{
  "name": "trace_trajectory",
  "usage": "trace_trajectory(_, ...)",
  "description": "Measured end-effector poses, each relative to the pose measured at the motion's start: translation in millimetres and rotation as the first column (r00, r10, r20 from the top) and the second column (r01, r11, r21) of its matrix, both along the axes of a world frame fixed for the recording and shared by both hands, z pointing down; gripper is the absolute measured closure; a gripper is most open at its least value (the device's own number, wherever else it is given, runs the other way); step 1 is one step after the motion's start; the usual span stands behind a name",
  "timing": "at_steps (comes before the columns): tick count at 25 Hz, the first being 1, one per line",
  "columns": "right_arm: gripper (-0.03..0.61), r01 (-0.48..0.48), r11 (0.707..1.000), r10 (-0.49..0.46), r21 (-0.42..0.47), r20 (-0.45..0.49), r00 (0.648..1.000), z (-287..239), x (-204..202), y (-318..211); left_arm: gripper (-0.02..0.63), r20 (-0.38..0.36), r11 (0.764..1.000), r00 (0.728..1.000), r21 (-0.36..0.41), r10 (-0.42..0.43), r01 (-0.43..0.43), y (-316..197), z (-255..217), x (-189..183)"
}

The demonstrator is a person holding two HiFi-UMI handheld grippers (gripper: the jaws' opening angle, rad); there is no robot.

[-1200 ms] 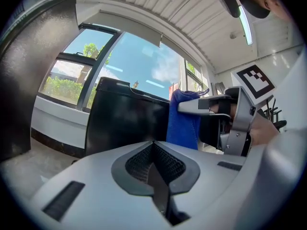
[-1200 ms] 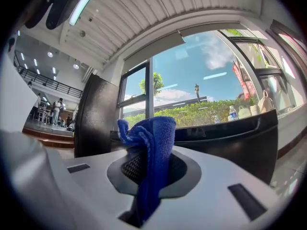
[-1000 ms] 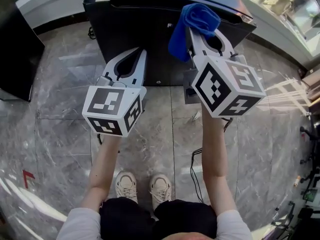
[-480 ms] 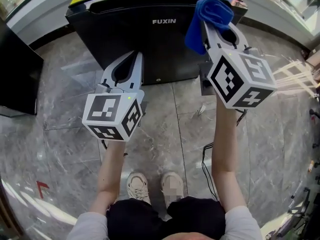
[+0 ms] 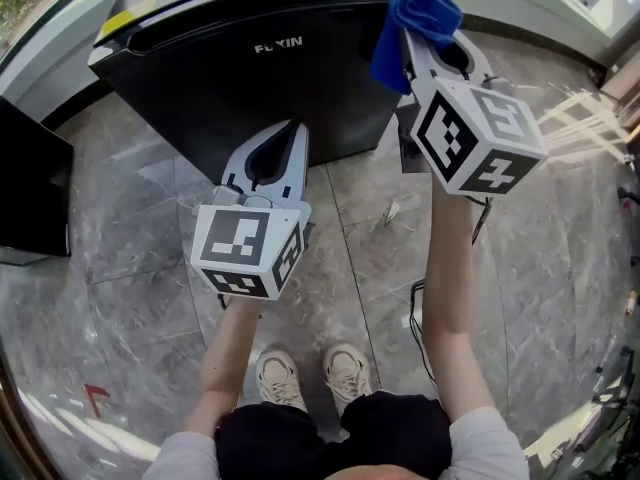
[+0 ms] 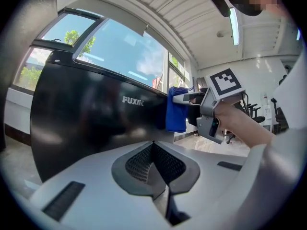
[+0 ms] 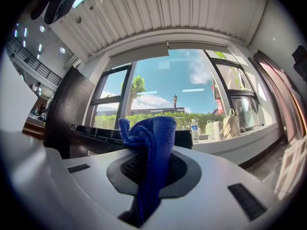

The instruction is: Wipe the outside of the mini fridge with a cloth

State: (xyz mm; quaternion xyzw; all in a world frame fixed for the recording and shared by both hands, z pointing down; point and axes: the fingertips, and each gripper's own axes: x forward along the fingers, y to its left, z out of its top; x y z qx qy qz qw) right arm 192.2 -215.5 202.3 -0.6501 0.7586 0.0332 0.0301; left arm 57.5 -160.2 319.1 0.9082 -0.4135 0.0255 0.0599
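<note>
Best press cloth [image 5: 420, 13] (clenched in right tongs [image 5: 428, 50]) flat on mini fridge [image 5: 230, 93], sweep evenly; left tongs [image 5: 284, 138] closed, empty.

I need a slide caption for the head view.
Right tongs hold a blue cloth at the corner of a black mini fridge; left tongs shut, empty.

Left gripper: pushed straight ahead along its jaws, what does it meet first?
The left gripper, shut and empty, points at the mini fridge; it would likely meet its black front first.
</note>
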Motion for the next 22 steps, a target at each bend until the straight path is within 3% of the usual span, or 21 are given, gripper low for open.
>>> trace_trajectory(22, 0.526, -0.138, 0.99, 0.139, -0.018, 0.005, 0.99, 2, 75, -8, 0.609, 0.001, 0.998, 0.998, -0.003, 0.057, -0.057, 7, 3, 36)
